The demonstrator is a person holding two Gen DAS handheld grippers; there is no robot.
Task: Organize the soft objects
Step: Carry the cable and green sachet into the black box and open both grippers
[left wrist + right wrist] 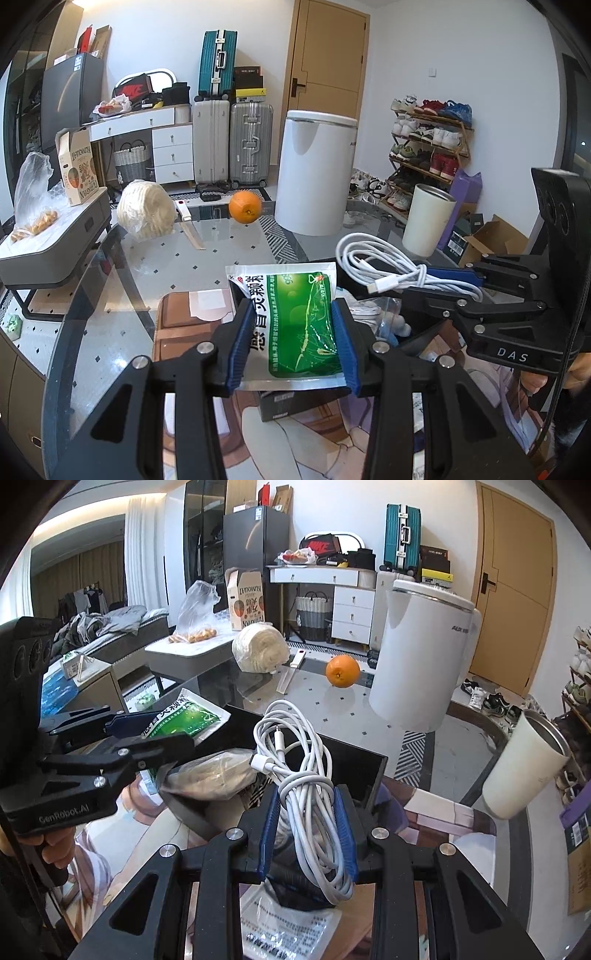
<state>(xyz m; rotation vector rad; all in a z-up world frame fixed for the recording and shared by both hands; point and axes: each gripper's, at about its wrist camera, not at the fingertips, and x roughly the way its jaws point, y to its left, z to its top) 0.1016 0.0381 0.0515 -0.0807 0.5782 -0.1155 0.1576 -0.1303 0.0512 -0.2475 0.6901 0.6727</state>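
My left gripper is shut on a green and white sachet, held above the glass table. The same sachet shows at the left of the right wrist view, in the left gripper. My right gripper is shut on a coiled white cable. In the left wrist view the cable hangs from the right gripper at the right. Below lies a black box holding a clear bag with beige contents. A cream bundle in plastic wrap rests at the table's far side.
An orange and a white knife lie on the far glass. A cream tumbler stands at the right edge, a white bin on the floor beyond. A printed sachet lies under the right gripper. A brown pad sits left.
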